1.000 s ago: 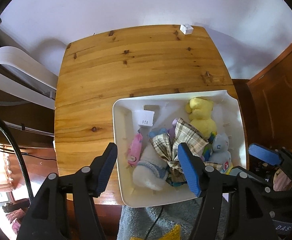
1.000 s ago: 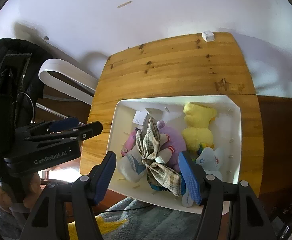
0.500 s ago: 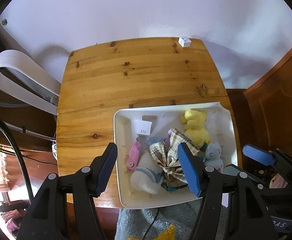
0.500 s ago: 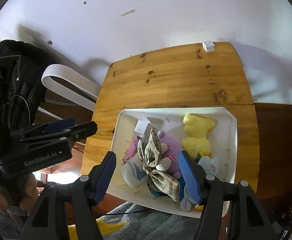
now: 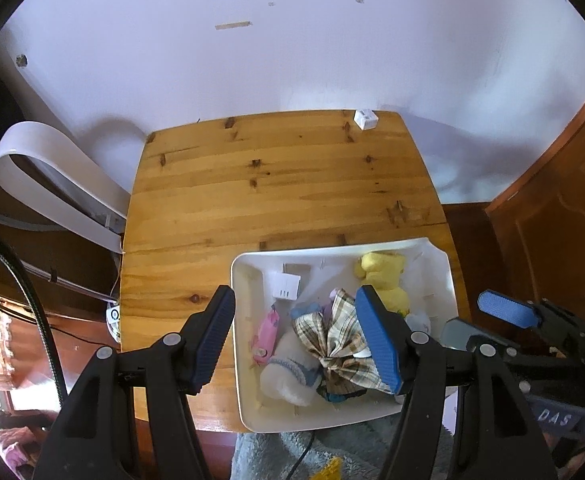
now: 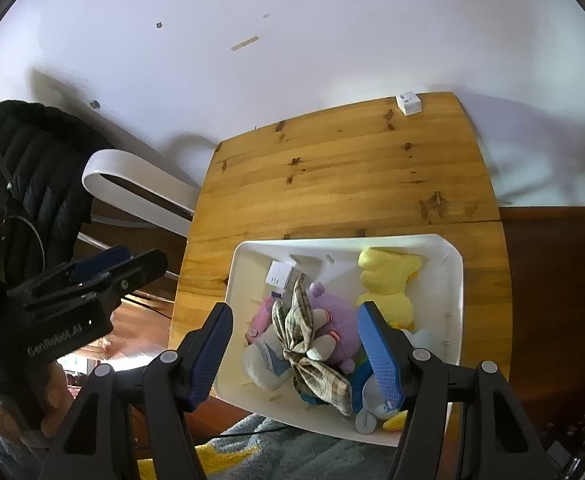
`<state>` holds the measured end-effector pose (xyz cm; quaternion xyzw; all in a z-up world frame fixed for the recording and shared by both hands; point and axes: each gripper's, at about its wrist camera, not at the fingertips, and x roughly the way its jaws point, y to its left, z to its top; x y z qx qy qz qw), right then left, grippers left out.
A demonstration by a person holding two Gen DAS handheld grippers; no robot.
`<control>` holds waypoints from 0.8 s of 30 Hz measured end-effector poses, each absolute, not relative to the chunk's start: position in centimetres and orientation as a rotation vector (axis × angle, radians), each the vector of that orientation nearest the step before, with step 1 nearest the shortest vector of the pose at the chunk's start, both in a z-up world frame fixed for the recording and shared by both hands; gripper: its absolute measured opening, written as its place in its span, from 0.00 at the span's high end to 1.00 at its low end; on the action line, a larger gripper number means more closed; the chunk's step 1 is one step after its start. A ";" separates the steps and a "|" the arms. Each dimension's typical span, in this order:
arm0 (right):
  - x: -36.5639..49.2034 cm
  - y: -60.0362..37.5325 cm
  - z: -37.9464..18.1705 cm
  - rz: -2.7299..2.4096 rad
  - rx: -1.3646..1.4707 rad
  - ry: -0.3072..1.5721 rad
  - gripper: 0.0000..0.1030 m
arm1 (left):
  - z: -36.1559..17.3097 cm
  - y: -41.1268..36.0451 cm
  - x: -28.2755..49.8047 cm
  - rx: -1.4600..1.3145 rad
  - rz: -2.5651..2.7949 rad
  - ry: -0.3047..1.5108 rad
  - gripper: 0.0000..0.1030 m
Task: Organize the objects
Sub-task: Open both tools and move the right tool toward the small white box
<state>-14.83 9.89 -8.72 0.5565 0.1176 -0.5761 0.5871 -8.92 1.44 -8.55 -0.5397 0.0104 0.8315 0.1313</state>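
L gripper [image 5: 296, 340] spread wide, empty, hovering above the white bin [image 5: 248, 360]. Plaid cloth [image 5: 336, 344] lies below, nearer its R finger, bunched, long axis running away from the claw. R gripper [image 6: 294, 354] also spread, empty; the cloth [image 6: 304, 344] sits centred between its fingers, so R looks better placed. Yellow plush [image 6: 386, 280] beyond the R finger.

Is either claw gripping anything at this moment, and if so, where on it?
Nothing is held. The left claw and right claw are both open and empty, above the white bin of toys.
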 end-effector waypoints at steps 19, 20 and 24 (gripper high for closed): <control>-18.2 6.0 -4.9 -1.420 1.205 0.305 0.36 | -6.5 1.6 -10.9 -1.486 2.492 -0.006 0.35; -18.4 5.6 -4.8 -1.424 1.202 0.309 0.36 | -6.5 1.7 -11.1 -1.485 2.495 -0.007 0.35; -19.5 4.0 -3.8 -1.449 1.180 0.325 0.36 | -6.1 1.6 -12.0 -1.477 2.499 -0.021 0.35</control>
